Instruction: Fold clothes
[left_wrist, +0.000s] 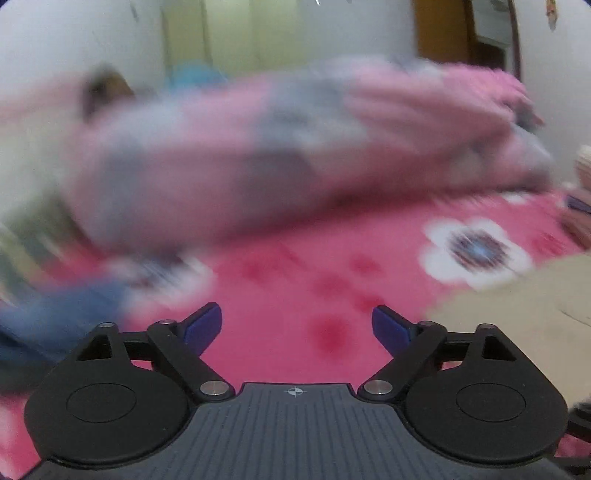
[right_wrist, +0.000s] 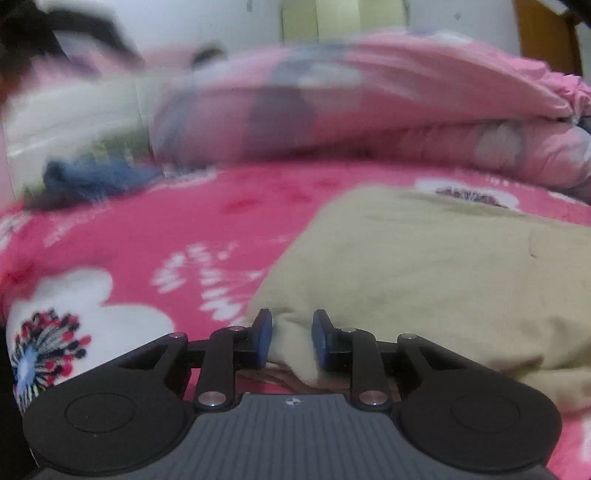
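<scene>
Right gripper (right_wrist: 291, 341) has its blue pads closed in on a pinched-up edge of the beige, soft cotton-like garment (right_wrist: 424, 280), with cloth bunched between the fingers at the near left corner of the piece. Left gripper (left_wrist: 296, 326) is spread wide with nothing between its pads, hanging above bare bedspread; in its view only a corner of the same beige garment (left_wrist: 517, 314) shows, off to the right.

That garment lies flat on the bed, to the right of centre in the right wrist view, near the camera. It looks light and limp, so it should drape and sag from any single hold and crease easily; it is not fragile or slippery, I judge. Edges and corners are the sensible places to take it, and a second hold on the near edge further along would keep it from collapsing when lifted. Its long axis seems to run away from the right gripper toward the far right, though the outline is cut off by the frame, so which end is collar or hem I cannot tell.

Underneath is a bright pink fleecy bedspread with white flowers (right_wrist: 155, 236). Beyond it sits a rolled pink and grey quilt (right_wrist: 369, 107), blurred, and at far left a crumpled blue cloth (right_wrist: 92, 173).
</scene>
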